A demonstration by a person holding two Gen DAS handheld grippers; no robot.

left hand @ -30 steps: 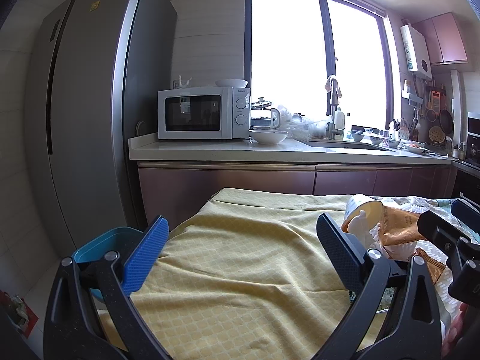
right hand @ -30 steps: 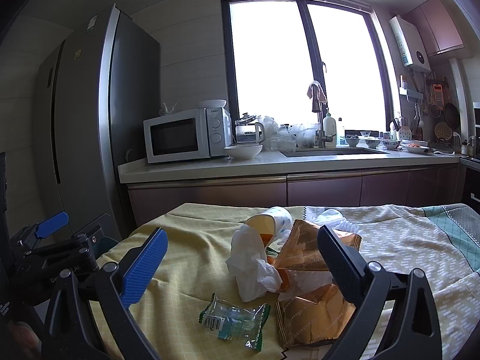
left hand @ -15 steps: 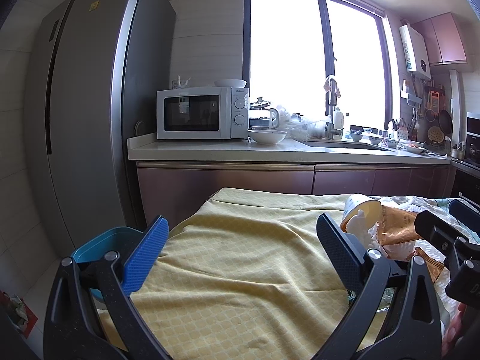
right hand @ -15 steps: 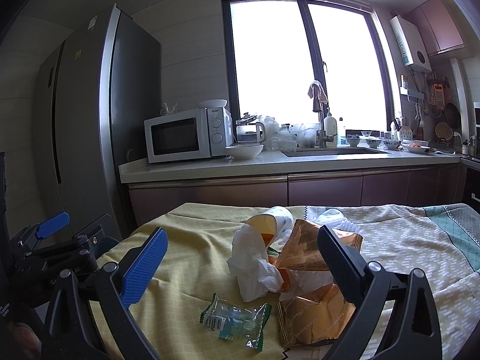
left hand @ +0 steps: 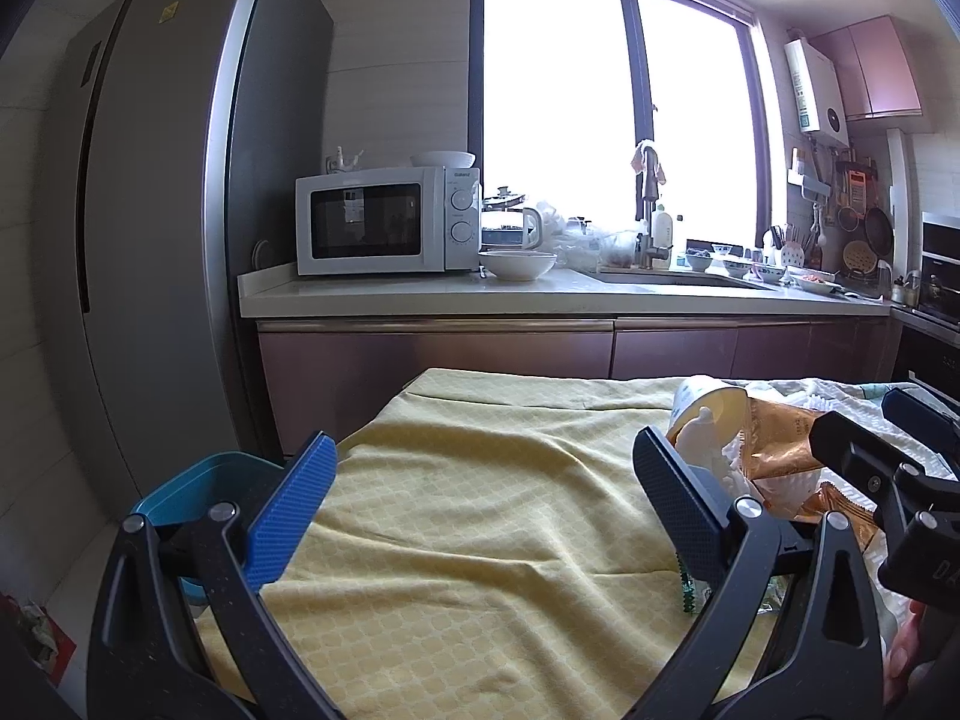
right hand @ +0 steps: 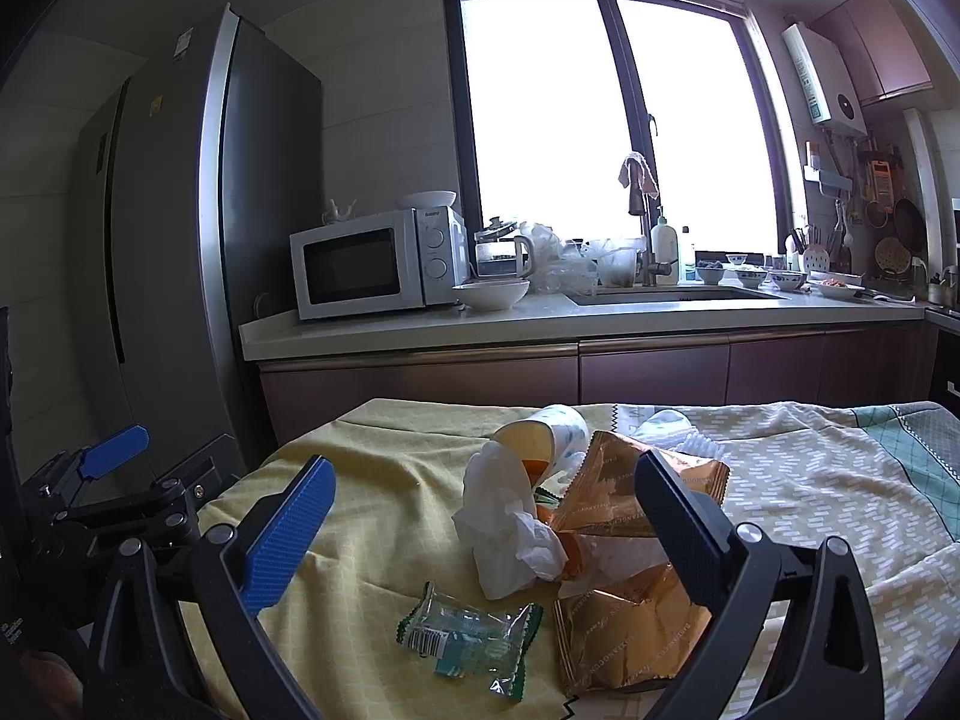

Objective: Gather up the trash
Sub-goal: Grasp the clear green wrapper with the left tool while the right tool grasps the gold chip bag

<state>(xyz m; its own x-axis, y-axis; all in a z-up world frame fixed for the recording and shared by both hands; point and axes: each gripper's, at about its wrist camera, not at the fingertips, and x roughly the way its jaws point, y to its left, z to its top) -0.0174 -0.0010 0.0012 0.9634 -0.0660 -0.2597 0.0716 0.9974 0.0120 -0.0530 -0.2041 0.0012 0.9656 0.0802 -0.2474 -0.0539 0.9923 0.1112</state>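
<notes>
Sitting on a desk [right hand: 384,516] with a yellow cloth is a small heap of trash. A paper cup [right hand: 549,438] lies on its side at the far end of the heap, and its open mouth looks orange inside. A white tissue [right hand: 504,534] is bunched up just in front of the cup and touches it. Two shiny brown bags [right hand: 624,618] lie to the right of the tissue, one near and one farther back. A clear wrapper [right hand: 468,639] with green ends lies flat, nearest of all.

The right claw [right hand: 486,540] hangs over the heap, spread wide, with nothing in it. The left claw [left hand: 480,504] is spread wide too and holds nothing. It hangs over bare cloth to the left of the heap.

A blue bin [left hand: 198,489] stands low on the left, past the desk edge. I cannot tell what is in it.

Far back, a white bowl [right hand: 491,294] sits by a microwave [right hand: 372,264].
</notes>
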